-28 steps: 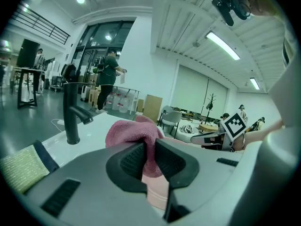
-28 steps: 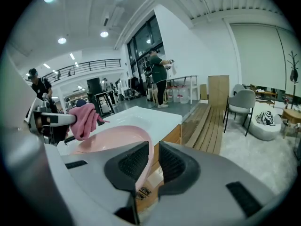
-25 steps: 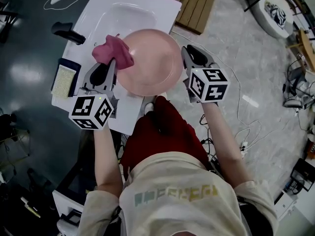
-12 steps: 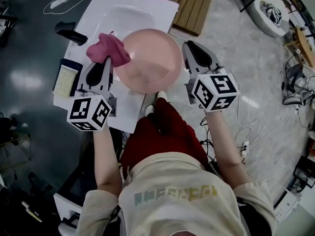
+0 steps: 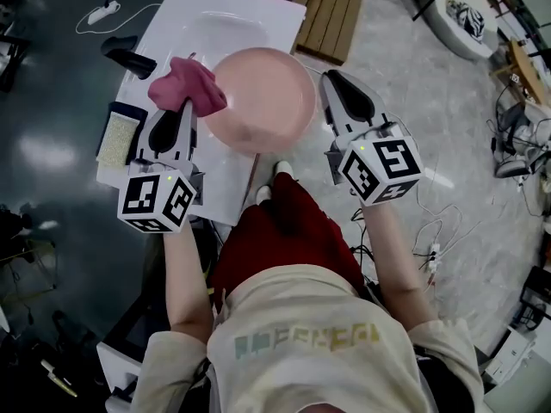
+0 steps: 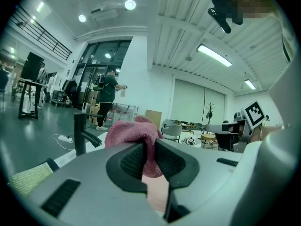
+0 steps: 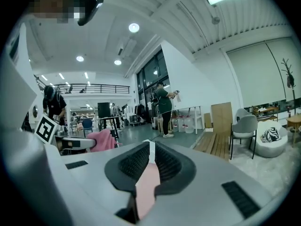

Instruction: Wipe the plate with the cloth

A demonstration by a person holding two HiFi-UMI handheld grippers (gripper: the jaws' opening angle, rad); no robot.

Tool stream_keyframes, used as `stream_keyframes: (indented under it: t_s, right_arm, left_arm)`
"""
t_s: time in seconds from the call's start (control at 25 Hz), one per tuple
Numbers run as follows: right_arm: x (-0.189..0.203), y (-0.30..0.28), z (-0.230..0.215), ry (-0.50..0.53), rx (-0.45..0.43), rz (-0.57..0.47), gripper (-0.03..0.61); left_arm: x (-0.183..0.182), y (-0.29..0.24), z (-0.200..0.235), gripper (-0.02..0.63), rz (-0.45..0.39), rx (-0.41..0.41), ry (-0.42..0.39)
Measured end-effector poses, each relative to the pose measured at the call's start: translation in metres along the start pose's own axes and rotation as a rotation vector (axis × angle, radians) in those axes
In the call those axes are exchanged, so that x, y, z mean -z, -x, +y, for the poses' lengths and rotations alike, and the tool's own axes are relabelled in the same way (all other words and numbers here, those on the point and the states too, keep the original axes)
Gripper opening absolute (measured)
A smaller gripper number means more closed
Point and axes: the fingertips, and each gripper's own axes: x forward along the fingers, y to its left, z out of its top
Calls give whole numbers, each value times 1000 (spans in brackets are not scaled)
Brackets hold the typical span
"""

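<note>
In the head view a round pink plate (image 5: 258, 97) hangs over the front of a white sink (image 5: 215, 28). My right gripper (image 5: 326, 87) is shut on the plate's right rim; in the right gripper view the pink rim (image 7: 146, 182) runs between the jaws of the right gripper (image 7: 150, 160). My left gripper (image 5: 186, 108) is shut on a bunched pink cloth (image 5: 183, 83), which lies against the plate's left rim. The left gripper view shows the cloth (image 6: 134, 134) pinched in the left gripper (image 6: 149, 157), with a strip of plate (image 6: 157, 196) below.
A black faucet (image 5: 129, 57) stands at the sink's left side, and a yellow sponge in a dark tray (image 5: 118, 138) lies on the counter's left edge. A wooden pallet (image 5: 331, 11) lies on the floor beyond. Cables trail on the floor at right.
The cloth and left gripper have slid a little to the left, from over the plate's left part to its rim. The right gripper still holds the plate, slightly farther out.
</note>
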Motion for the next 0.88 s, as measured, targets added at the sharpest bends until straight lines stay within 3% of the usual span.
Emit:
stream_keyframes:
  t_s: [0.4, 0.88]
  right_arm:
    - [-22, 33, 28, 40, 11, -85, 49]
    - [-29, 61, 58, 69, 3, -138, 43]
  left_arm:
    - [-19, 27, -15, 60, -38, 29, -57]
    - [-21, 59, -25, 60, -70, 40, -54]
